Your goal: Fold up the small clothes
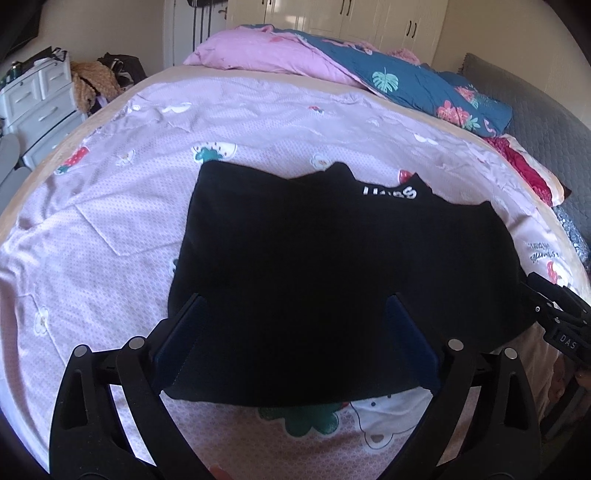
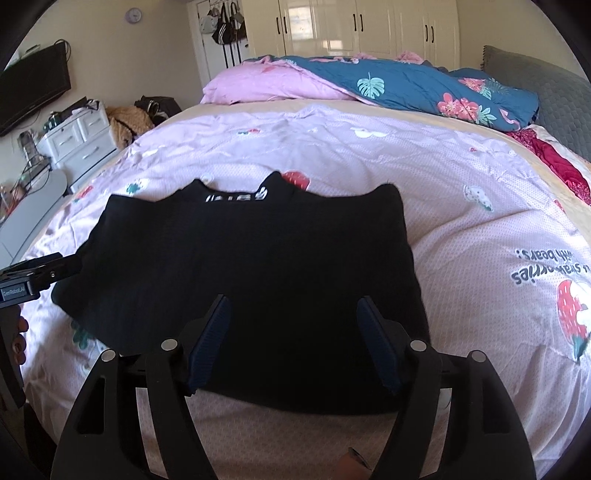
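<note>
Black plastic gripper arms are studded with round silver screws; dark-blue ribbed pads are fitted inside.

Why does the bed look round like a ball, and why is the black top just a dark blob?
Left wrist view: fisheye bends the bed; black garment underexposed, folds lost. Right wrist view: same bulge, glare on wardrobe doors.

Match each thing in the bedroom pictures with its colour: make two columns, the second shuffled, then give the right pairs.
Things:
1. garment lying on the bed
2. bedsheet under it
3. quilt with leaf prints
4. drawer unit beside the bed

Colours:
A. white
B. pale pink
C. black
D. dark teal-blue

Pairs: 1-C, 2-B, 3-D, 4-A
</note>
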`<state>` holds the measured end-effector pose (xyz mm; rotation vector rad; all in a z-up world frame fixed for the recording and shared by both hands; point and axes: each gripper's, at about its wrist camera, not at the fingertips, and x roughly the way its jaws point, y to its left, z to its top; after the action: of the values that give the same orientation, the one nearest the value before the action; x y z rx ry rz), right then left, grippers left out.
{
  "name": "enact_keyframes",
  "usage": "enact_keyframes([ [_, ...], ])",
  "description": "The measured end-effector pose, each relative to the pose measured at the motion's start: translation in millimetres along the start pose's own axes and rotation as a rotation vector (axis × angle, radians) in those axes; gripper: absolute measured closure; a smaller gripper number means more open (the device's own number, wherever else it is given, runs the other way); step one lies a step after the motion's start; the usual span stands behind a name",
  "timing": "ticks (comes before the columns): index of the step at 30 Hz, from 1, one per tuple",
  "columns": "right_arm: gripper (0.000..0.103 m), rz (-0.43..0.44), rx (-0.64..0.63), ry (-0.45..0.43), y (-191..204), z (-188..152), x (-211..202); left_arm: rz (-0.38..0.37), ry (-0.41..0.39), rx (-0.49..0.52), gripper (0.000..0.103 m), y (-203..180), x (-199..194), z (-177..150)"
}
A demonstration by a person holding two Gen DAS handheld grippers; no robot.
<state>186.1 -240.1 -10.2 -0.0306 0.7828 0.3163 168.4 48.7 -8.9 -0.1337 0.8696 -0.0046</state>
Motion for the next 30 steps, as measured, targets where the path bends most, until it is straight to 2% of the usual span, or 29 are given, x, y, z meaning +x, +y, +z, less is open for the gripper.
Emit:
enact_keyframes([
  [13, 0.031, -0.003, 0.031, 0.092, -6.3, -22.4, 11.5, 0.034, 0.108, 0.017, 0.013, 3.1, 19.4, -29.1],
  [19, 0.031, 0.001, 0.087, 0.128, -17.6, -31.1, 15.9, 0.033, 0.104, -0.006, 0.013, 10.0, 16.6, -32.9],
  [24, 0.026, 0.0, 0.09, 0.126, -17.1, -33.3, 12.3, 0.029, 0.096, -0.018, 0.013, 14.7, 9.8, -34.7],
  [30, 0.024, -0.026, 0.09, 0.148, -16.9, -36.8, 15.4, 0.032, 0.109, -0.002, 0.013, 18.0, 9.7, -39.1],
])
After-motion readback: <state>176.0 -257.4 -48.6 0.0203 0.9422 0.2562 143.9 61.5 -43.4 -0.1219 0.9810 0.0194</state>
